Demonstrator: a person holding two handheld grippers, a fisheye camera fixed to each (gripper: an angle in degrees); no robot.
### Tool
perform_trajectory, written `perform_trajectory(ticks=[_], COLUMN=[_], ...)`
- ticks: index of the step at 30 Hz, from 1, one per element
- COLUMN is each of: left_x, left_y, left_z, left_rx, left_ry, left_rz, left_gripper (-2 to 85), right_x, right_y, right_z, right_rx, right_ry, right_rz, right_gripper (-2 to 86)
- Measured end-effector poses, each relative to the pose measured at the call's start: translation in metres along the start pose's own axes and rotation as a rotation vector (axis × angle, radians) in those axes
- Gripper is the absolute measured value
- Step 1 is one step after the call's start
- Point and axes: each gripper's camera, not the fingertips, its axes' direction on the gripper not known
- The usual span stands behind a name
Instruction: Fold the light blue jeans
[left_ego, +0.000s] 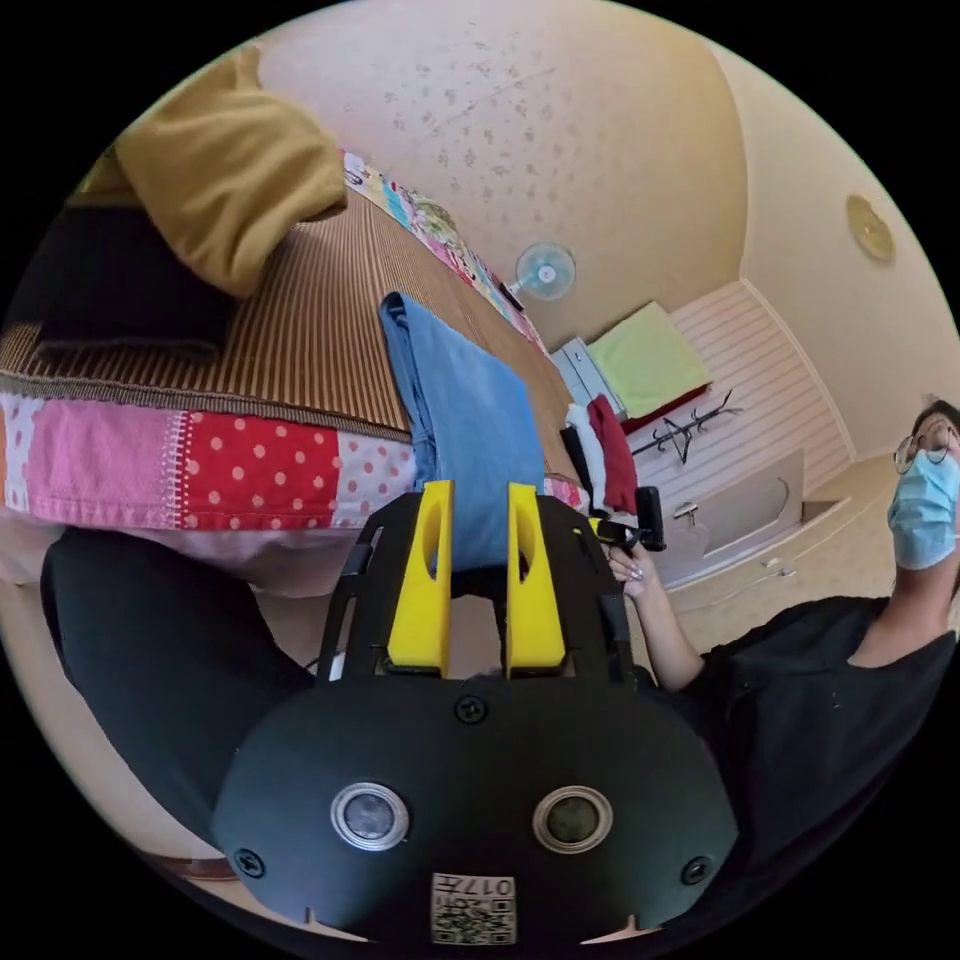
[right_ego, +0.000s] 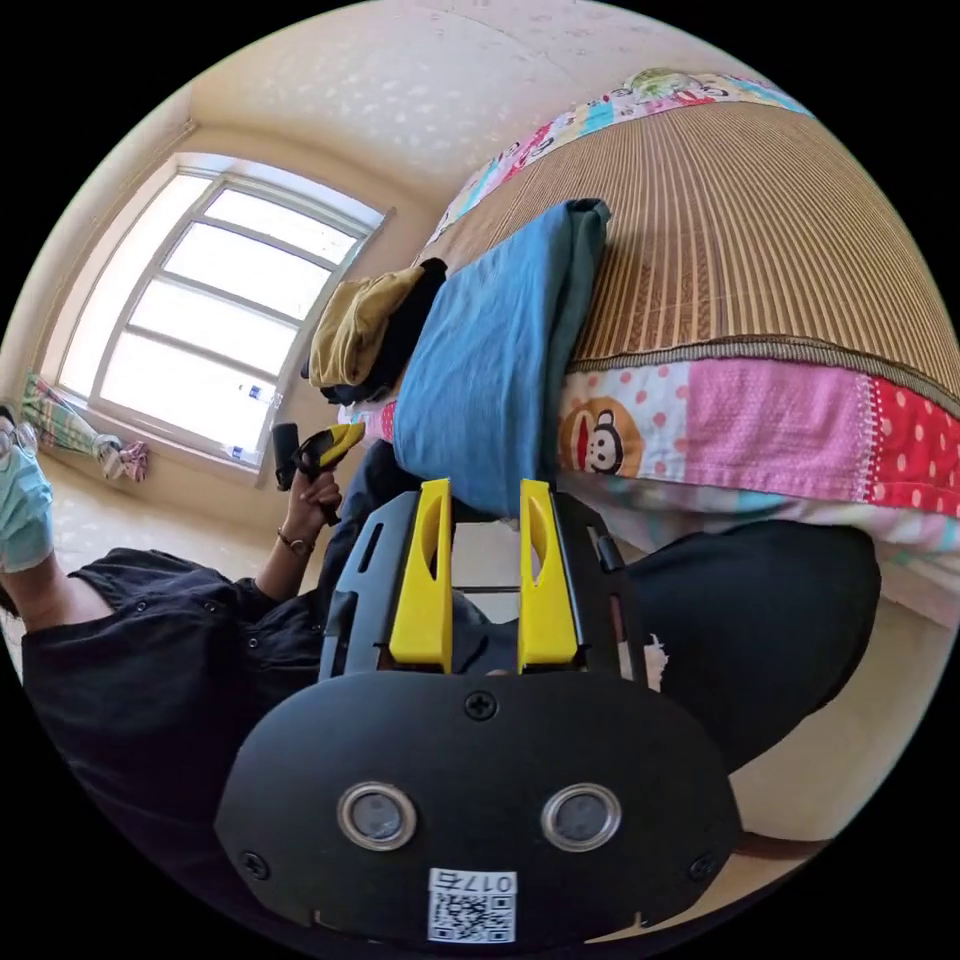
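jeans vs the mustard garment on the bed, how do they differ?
The light blue jeans lie flat as a long, smooth folded strip; the mustard garment is a bunched heap. The jeans overhang the bed's edge; the mustard garment sits on a black pile. Both are on the striped mat.

so the jeans (right_ego: 490, 370) are folded into a long strip on the striped mat (right_ego: 760, 250), one end hanging off the bed edge right by the right gripper (right_ego: 485, 515), its 2 yellow jaws apart, gripping nothing
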Motion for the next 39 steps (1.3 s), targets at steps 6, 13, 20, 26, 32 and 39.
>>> perform_trajectory(ticks=[6, 13, 20, 26, 32, 39], left_x=[-0.009, 0.008, 0.027, 0.027, 0.032, 0.053], left_y=[-0.048, -0.068, -0.068, -0.064, -0.063, -0.049], left_z=[0.051, 0.062, 0.06, 0.01, 0.024, 0.025], left_rx=[-0.144, -0.146, -0.126, -0.026, -0.057, -0.075], left_ry=[-0.084, -0.107, -0.104, -0.067, -0.05, -0.073], left_rz=[-0.042, -0.021, -0.005, -0.06, -0.025, 0.016], left_gripper=[12.1, 12.3, 10.8, 10.7, 12.5, 7.9], right_x=[0.022, 0.031, 0.05, 0.048, 0.072, 0.08], right_y=[-0.073, -0.095, -0.093, -0.086, -0.078, -0.038], right_z=[0.017, 0.002, -0.027, -0.068, -0.067, -0.082], right_rx=[-0.095, -0.024, 0.021, 0.042, 0.067, 0.097], right_ry=[-0.044, -0.087, -0.167, -0.107, -0.216, -0.205], right_rz=[0.085, 0.109, 0.121, 0.097, 0.112, 0.075], right_gripper=[12.9, 12.7, 12.2, 12.8, 12.1, 6.0])
